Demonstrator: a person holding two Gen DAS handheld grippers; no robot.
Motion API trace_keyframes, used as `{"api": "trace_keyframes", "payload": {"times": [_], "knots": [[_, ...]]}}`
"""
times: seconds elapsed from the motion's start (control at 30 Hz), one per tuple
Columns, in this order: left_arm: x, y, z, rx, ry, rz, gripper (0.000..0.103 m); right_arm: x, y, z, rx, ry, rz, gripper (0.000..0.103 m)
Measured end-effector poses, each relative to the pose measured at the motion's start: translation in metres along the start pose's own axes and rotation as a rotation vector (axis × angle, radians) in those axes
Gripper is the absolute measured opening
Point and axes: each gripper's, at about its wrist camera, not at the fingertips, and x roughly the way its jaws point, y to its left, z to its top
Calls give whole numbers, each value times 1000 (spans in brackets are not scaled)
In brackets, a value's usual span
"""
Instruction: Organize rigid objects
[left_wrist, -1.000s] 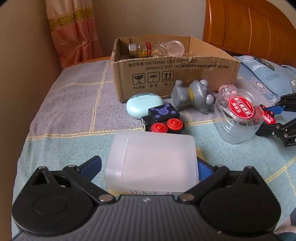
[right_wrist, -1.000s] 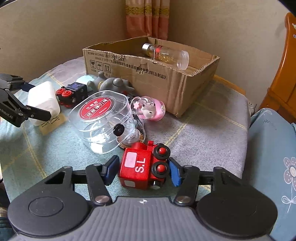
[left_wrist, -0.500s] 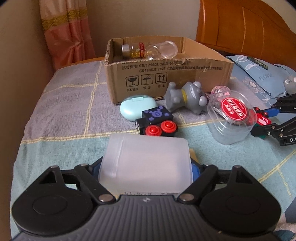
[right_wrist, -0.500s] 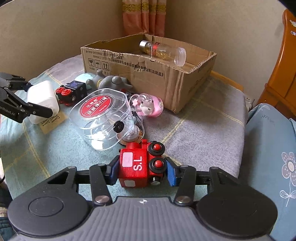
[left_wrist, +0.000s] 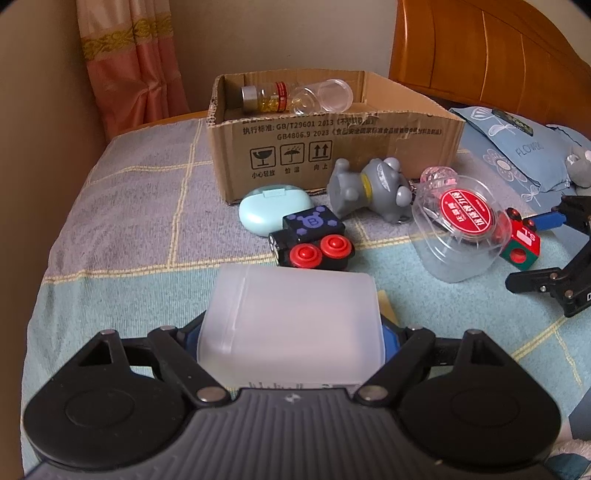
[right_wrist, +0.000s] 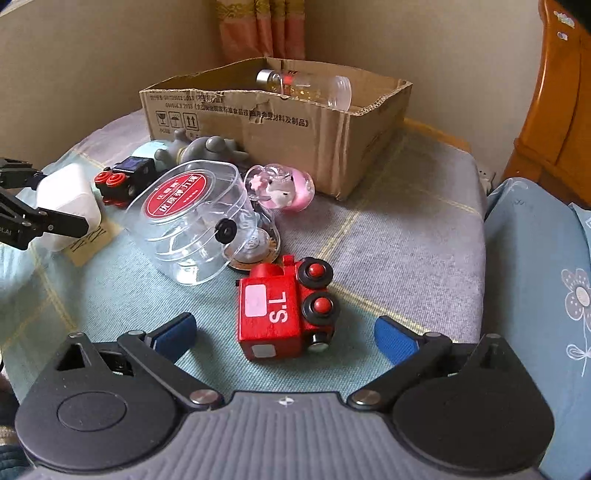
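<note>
The white frosted box (left_wrist: 290, 325) sits at the near edge of the bed (left_wrist: 129, 206), pinched between the blue pads of the left hand-held gripper (left_wrist: 291, 339), which press its two side walls; a tan card (right_wrist: 88, 240) lies under it. The right hand-held gripper (right_wrist: 284, 332) is opening, its pads spread wide to either side of the red toy train (right_wrist: 286, 308) and clear of it, so the train lies loose on the blanket between them.

The cardboard box (left_wrist: 332, 147) stands at the far side, open-topped, with a clear bottle (left_wrist: 295, 98) lying inside; it looks the likely destination. Between it and the white box lie a black toy car (left_wrist: 312, 242), a mint case (left_wrist: 273, 208), a grey figure (left_wrist: 369, 190) and a clear round container (left_wrist: 458, 229) with a red label; a pink capsule (right_wrist: 284, 186) rests just behind that container.

To carry the white box well, I would judge: lift it straight up first, so the card stays behind and the black car just beyond is not swept; keep the squeeze even, since smooth plastic walls may slip; travel high over the clutter; clear the box's torn near wall; lower beside the bottle, not onto it, before releasing. The right side should re-centre on the train's flat sides, away from the wheels, before closing.
</note>
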Motion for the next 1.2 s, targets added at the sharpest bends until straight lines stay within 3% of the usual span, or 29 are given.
{"api": "trace_keyframes", "payload": {"times": [0.37,0.67,1.03,1.2], "knots": [[1,0,0,-2,0,-1,84,-5,8,-8,-11,-25,7,103],[1,1,0,-4,-1,0,84,-2,6,3,-10,21,9,102],[2,2,2,0,-2,-2,84,-4,3,15,-14,16,6,57],[0,2,4,10,1,-2,83,-5,5,16,-9,29,1,55]]}}
